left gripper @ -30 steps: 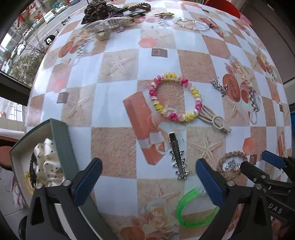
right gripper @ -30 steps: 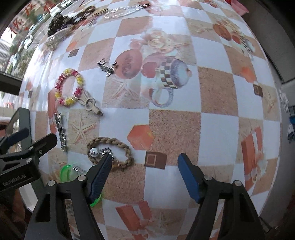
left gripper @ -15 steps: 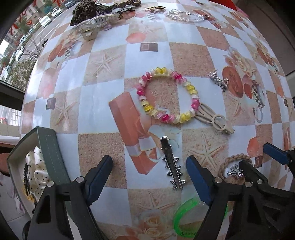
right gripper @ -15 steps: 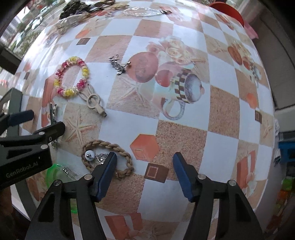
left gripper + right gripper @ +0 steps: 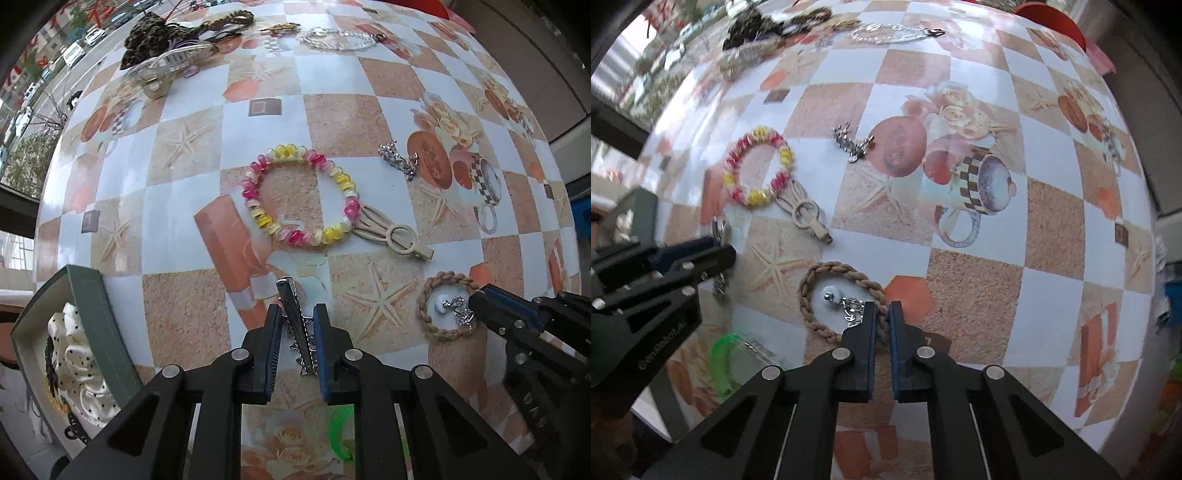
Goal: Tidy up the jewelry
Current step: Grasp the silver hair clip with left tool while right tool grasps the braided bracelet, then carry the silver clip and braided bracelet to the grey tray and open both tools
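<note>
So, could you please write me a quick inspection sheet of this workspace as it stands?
Surface: table under checkered printed cloth.
Job's things: silver hair clip; braided ring around a silver charm; pink-yellow bracelet; beige clip; green box holding a dotted scrunchie.
Clutter: far pile of accessories; green bangle.
Grippers: left gripper closed around the hair clip; right gripper closed on the braided ring.
Cables: nothing seen.
Surroundings: street outside window.

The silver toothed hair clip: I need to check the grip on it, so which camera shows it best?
The left wrist view. There the silver toothed hair clip lies sharp and central between the left gripper fingers, closed around its lower half. In the right wrist view, only blurred bits of it show behind the left gripper, near the left edge.
</note>
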`<state>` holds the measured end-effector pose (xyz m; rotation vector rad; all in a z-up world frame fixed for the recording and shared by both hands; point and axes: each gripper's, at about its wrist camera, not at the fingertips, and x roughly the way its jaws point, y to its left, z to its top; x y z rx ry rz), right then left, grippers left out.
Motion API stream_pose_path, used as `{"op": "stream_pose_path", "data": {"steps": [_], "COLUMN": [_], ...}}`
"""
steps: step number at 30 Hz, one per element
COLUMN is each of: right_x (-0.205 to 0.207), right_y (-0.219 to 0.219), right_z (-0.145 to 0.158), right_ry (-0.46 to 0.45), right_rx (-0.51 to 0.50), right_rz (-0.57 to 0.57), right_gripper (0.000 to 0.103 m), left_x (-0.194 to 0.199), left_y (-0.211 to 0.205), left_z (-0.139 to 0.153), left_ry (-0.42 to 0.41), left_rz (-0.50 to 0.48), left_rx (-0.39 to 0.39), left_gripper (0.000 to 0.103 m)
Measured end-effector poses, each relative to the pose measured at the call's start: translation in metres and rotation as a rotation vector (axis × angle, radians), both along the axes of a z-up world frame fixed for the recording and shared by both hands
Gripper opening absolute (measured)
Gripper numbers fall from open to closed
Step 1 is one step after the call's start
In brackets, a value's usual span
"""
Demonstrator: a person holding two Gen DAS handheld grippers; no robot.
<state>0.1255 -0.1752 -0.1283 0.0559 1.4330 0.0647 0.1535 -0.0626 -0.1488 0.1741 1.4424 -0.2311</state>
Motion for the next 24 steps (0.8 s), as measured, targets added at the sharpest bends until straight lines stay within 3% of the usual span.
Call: {"op": "stream_pose_path", "data": {"steps": [10, 24], "right_x": [-0.016, -0.03], "right_y": [-0.032, -0.021], "right_z": [0.031, 0.056], "right_ry": [-0.023, -0.056], "right_rx": [0.1, 0.116], "right_rz": [-0.089, -0.106], "right_gripper": [0.006, 0.006], "left_x": [-0.018, -0.048], "left_y": [0.031, 0.072], "left_z": [0.034, 0.075], "left_ry": [-0.048, -0.091], "left_rz": [0.02, 0.051], "left_rx": [-0.047, -0.104], "left_gripper": [0.021, 0.021]}}
